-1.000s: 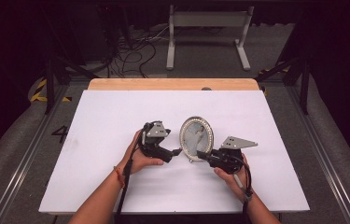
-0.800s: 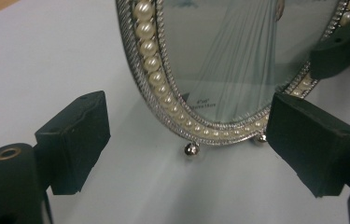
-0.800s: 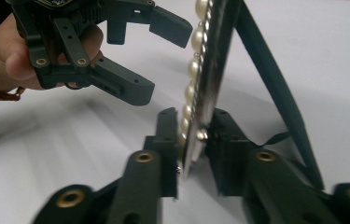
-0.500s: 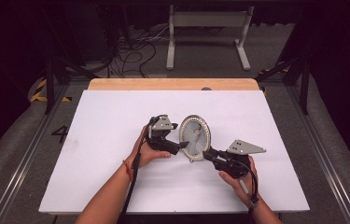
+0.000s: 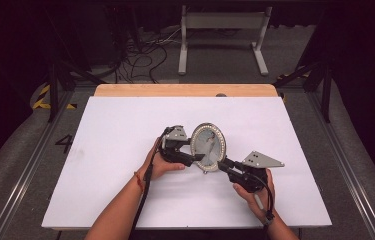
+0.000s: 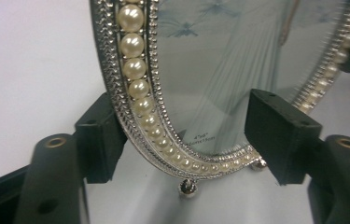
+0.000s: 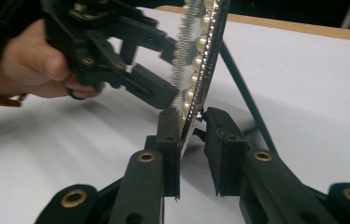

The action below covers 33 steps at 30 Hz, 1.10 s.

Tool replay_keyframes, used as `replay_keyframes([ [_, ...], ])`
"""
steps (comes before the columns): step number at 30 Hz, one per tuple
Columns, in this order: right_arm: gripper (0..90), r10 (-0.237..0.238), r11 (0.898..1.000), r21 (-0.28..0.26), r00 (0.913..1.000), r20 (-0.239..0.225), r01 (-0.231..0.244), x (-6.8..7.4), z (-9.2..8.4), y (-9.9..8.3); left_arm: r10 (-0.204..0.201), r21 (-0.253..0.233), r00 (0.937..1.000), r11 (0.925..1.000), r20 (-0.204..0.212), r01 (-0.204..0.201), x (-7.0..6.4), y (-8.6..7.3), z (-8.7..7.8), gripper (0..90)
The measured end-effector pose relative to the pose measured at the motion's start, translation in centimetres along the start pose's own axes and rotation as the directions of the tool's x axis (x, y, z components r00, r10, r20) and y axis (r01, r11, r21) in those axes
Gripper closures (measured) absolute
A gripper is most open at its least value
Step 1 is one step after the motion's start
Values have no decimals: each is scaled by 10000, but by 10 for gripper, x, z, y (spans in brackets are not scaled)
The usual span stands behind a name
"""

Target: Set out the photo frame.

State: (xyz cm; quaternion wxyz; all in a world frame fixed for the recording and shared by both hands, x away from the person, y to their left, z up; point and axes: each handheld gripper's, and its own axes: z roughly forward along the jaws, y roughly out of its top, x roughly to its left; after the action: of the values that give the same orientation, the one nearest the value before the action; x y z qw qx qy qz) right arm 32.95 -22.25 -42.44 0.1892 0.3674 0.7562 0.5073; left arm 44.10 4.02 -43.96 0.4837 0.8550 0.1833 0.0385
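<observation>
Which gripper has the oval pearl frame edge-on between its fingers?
The right gripper: it straddles the frame edge-on at the bottom rim. The left gripper spans the frame's face, and its fingers have just been closing.

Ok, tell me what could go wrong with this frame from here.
The right gripper pinches only the bottom edge of the picture frame, so it could twist or slip. The left gripper has just been closing around the pearl rim, with gaps left at the pads; a hard squeeze might scratch the pearls or glass. Its back strut could fold, tipping it.
</observation>
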Motion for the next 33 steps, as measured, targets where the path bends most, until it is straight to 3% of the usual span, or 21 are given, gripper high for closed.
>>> replay_keyframes([
  [5, 757, 635, 9979, -128, 9980, -76, -636, -10, 4, -2, 123, 282, 9989, 9995, -451, -110, -7, -2, -8, 409],
  [8, 756, 724, 9973, -141, 9974, -16, -724, -10, 5, -1, -45, 255, 9989, 9997, -462, 57, -10, -6, -13, 412],
  [14, 756, 901, 9956, -270, 9959, 39, -900, -12, 10, 1, 250, 664, 9962, 9976, -839, -195, -17, -7, -20, 405],
  [16, 756, 859, 9959, -286, 9963, 56, -857, -12, 11, 2, 312, 440, 9917, 9987, -1250, -259, -21, -7, -22, 422],
  [18, 747, 660, 9976, -216, 9976, 210, -656, -11, 10, 3, 83, -71, 9928, 9999, -1197, -92, -23, -9, -27, 412],
  [20, 739, 448, 9987, -278, 9984, 351, -439, -9, 7, 5, 344, 6, 9906, 9994, -1326, -347, -25, -7, -28, 408],
  [23, 728, 303, 9985, -470, 9986, 441, -282, -9, -1, 9, 184, -328, 9906, 9992, -1357, -230, -24, -5, -30, 392],
  [26, 744, -39, 9995, -302, 9980, 636, 58, -6, -5, 8, 211, -405, 9886, 9988, -1491, -274, -24, -3, -30, 369],
  [29, 759, -94, 9997, -209, 9974, 709, 109, -6, -3, 7, 40, -669, 9906, 9977, -1367, -132, -22, -2, -29, 401],
  [33, 776, -82, 9998, -168, 9959, 904, 98, -6, 0, 6, 77, -666, 9890, 9976, -1476, -177, -22, -2, -31, 449],
])
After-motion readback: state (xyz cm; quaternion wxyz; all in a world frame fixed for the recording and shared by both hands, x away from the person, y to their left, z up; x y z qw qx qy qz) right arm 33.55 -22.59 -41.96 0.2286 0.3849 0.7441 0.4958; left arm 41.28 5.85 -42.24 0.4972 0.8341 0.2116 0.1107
